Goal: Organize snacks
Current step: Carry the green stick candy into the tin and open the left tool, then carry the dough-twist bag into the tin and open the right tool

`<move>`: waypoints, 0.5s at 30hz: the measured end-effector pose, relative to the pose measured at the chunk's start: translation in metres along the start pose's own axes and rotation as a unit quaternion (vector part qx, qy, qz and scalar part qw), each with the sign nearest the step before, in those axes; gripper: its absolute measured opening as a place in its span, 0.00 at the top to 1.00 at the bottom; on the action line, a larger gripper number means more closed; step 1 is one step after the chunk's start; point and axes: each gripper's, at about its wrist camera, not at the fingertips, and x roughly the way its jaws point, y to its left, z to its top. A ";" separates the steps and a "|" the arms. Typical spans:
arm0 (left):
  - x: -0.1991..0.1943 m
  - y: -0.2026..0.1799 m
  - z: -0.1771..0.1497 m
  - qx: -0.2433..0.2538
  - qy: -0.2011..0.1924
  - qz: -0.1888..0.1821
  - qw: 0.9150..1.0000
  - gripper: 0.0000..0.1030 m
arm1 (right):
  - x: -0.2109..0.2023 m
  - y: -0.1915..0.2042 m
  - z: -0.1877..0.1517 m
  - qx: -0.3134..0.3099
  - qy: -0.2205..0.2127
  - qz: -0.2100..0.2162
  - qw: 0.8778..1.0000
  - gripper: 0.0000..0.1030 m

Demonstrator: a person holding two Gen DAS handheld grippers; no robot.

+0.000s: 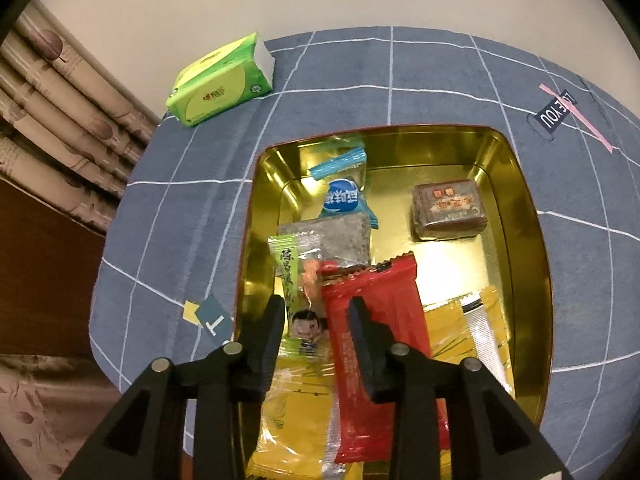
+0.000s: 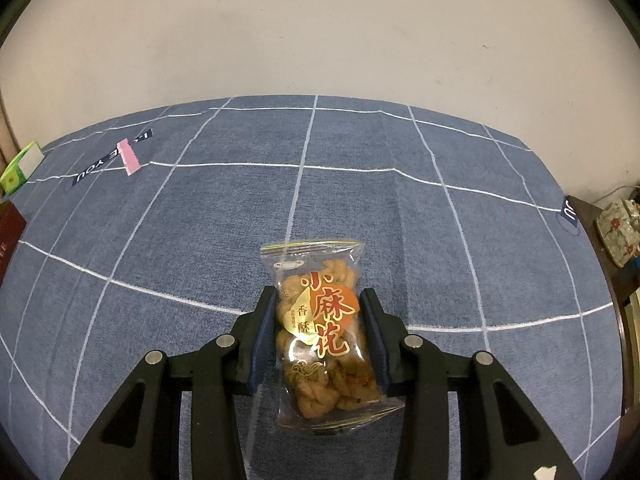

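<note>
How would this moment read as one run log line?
left claw: open over tin | right claw: shut on twist bag | red pack: in tin

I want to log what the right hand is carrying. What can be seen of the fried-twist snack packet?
The fried-twist snack packet is a clear plastic pouch with crimped ends, showing golden-brown twisted dough pieces inside. Its front bears large red characters over an orange patch and a pale gold oval. It lies lengthwise along the right gripper, whose jaws press on its two long sides, pinching it at mid-length. Its far end sticks out beyond the jaws above the blue checked tablecloth. It looks sealed and undamaged.
</note>
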 end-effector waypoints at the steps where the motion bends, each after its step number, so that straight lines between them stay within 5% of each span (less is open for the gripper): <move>1: -0.001 0.001 0.000 -0.001 -0.001 -0.003 1.000 0.67 | 0.000 0.000 0.000 0.001 0.001 -0.001 1.000 0.63; 7: -0.013 0.001 -0.006 0.001 -0.020 0.004 1.000 0.66 | 0.001 0.002 0.004 0.016 0.013 -0.015 1.000 0.64; 10: -0.021 0.002 -0.011 -0.003 -0.031 -0.002 1.000 0.46 | 0.002 0.004 0.006 0.017 0.018 -0.026 0.999 0.64; 15: -0.034 0.003 -0.019 -0.006 -0.052 -0.009 0.999 0.46 | -0.001 0.010 0.007 0.018 0.023 -0.036 0.999 0.64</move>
